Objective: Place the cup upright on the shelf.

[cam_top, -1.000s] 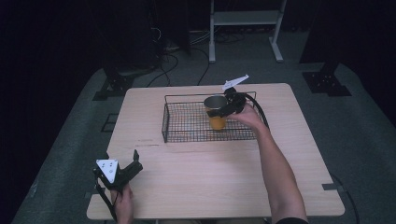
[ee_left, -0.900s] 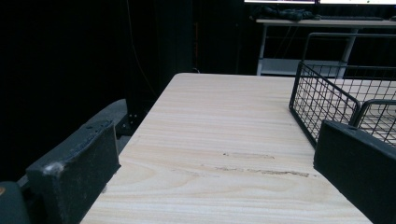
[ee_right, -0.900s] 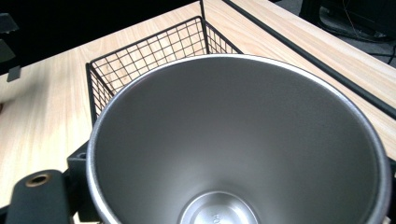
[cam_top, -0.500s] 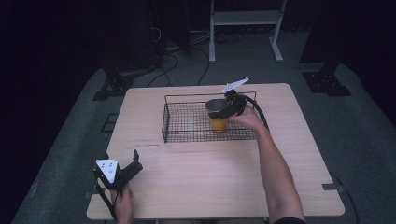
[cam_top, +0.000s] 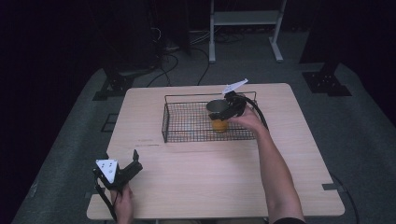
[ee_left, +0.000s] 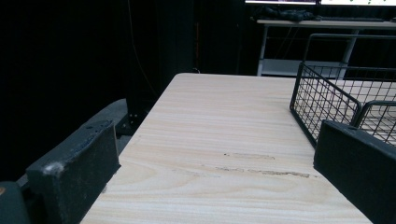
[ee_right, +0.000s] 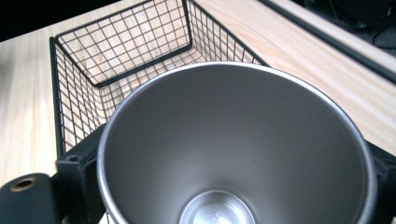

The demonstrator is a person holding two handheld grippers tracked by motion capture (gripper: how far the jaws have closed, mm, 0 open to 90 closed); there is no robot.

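Observation:
An orange cup [cam_top: 219,124] with a bare steel inside [ee_right: 238,154] stands upright in the right end of a black wire basket [cam_top: 187,135]. My right gripper [cam_top: 227,108] is shut on the cup near its rim, and its black fingers [ee_right: 77,179] press on both sides. I cannot tell whether the cup rests on the basket floor. My left gripper [cam_top: 122,161] lies at the table's front left corner, open, with nothing between its jaws [ee_left: 215,177]. It faces the basket's near corner [ee_left: 327,107].
The light wooden table [cam_top: 201,177] has bare room in front of the basket and on both sides of it. The basket's left part [ee_right: 126,46] holds nothing. A metal frame [cam_top: 243,18] and cables lie on the dark floor beyond the table.
My right gripper has lowered the cup a little deeper into the basket. The left gripper has not moved.

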